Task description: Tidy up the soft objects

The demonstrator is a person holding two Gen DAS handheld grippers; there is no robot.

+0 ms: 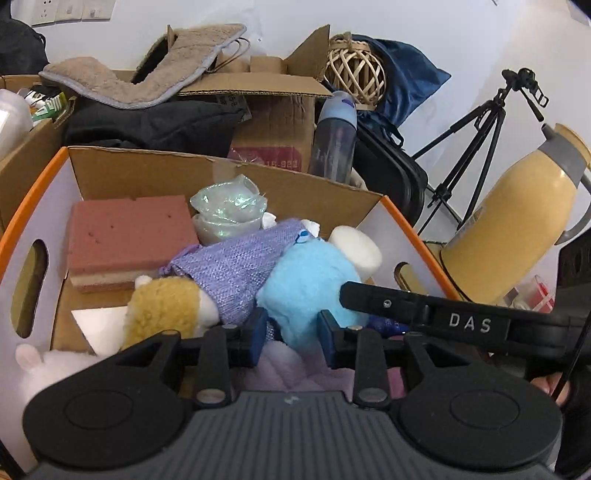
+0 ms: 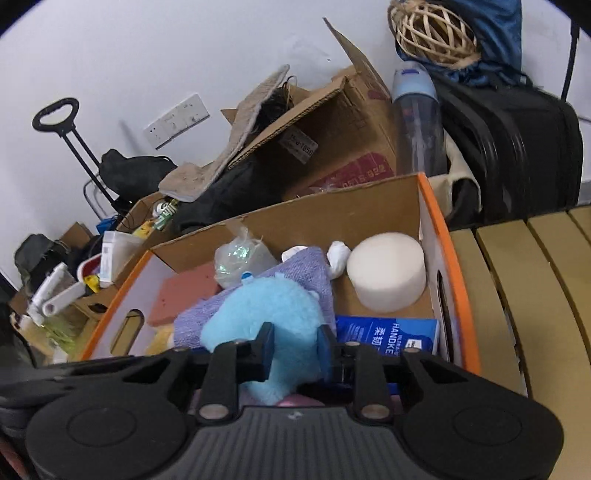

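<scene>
An orange-rimmed cardboard box holds a pink sponge, a white foam cylinder, a purple knitted cloth, a yellow plush, a white plush and a blue tissue pack. My right gripper is shut on a light blue plush toy over the box's near side. One of its fingers shows in the left wrist view, against that plush. My left gripper hangs beside it, jaws a little apart. A pale lilac fluffy thing lies under them; I cannot tell whether it is gripped.
Behind the box stand a brown carton draped with a beige mat and black cloth, a water bottle, a wicker ball and a black case. A yellow thermos and a tripod are on the right, wooden slats beside the box.
</scene>
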